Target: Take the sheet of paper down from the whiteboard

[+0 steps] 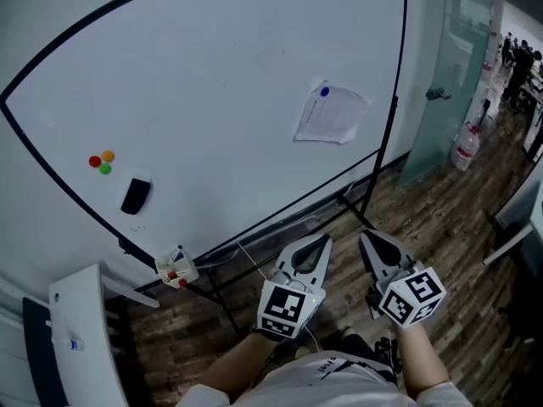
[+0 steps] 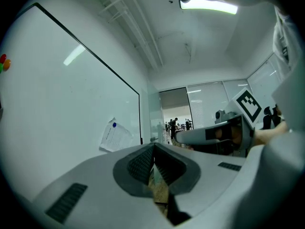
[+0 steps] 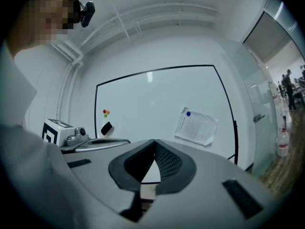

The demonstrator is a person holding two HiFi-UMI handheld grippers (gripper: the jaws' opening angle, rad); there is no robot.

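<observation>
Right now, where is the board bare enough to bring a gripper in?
Bare whiteboard spans from the three coloured magnets and eraser to the sheet of paper. Right of it, only a narrow strip before the frame.

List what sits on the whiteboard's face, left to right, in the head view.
A cluster of red, orange and green magnets → black eraser → sheet of paper, pinned near its top by a blue magnet.
</observation>
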